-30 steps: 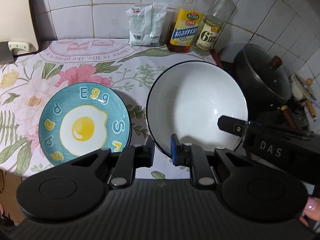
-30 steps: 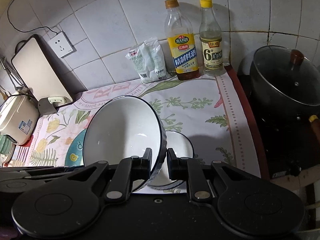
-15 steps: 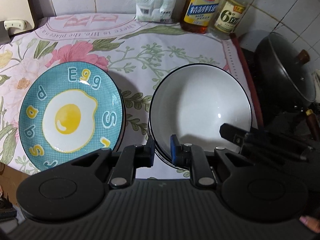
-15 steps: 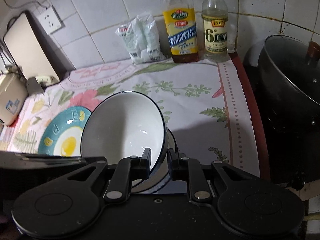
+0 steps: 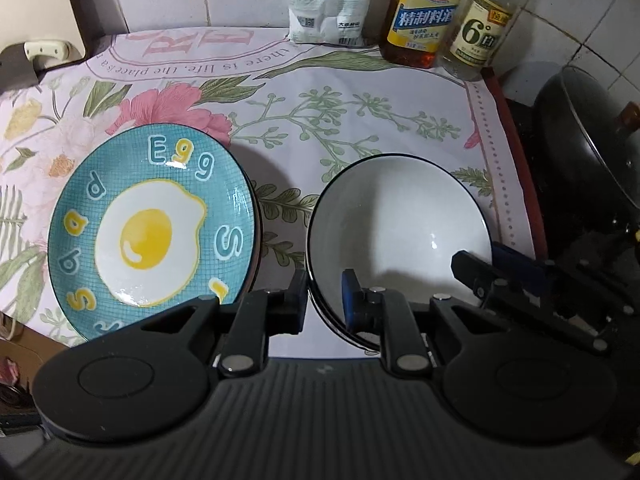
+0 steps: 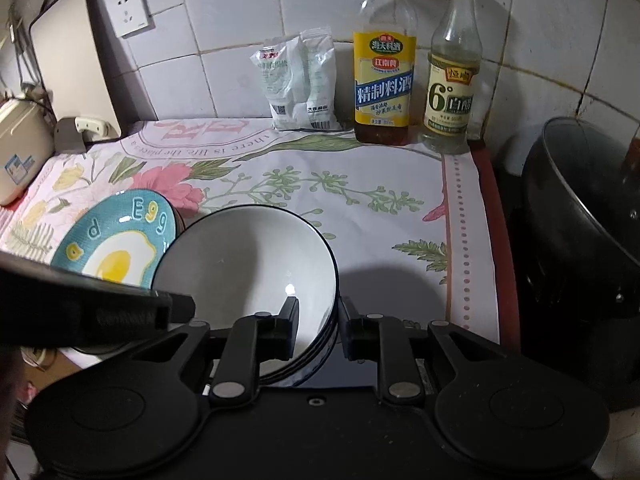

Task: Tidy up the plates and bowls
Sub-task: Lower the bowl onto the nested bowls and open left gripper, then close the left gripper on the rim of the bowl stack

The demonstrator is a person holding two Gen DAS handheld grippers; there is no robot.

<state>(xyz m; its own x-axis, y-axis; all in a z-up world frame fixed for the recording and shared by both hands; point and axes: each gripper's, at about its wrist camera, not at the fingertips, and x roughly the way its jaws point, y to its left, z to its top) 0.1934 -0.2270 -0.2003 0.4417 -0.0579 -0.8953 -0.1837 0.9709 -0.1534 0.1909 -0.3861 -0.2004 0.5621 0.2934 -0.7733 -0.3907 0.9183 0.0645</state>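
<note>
A white bowl (image 5: 400,224) with a dark rim sits level, nested on a stack of like bowls (image 6: 316,360), on the flowered cloth. My left gripper (image 5: 324,300) is shut on its left rim, one finger outside and the blue pad inside. My right gripper (image 6: 319,322) straddles the bowl's right rim (image 6: 334,280). Its jaws are opening, with a gap showing beside the rim. It also shows in the left wrist view as the right gripper (image 5: 494,258). A blue plate with a fried-egg picture (image 5: 152,236) lies just left of the bowls.
Two bottles (image 6: 384,72) (image 6: 450,80) and white bags (image 6: 300,84) stand against the tiled wall. A black lidded wok (image 6: 580,240) sits right of the cloth's edge. A cutting board (image 6: 72,64) and a rice cooker (image 6: 20,156) stand at the far left.
Both grippers came down with the white bowl, which went from tilted above the stack to level and nested on it. The right jaws have widened slightly.
</note>
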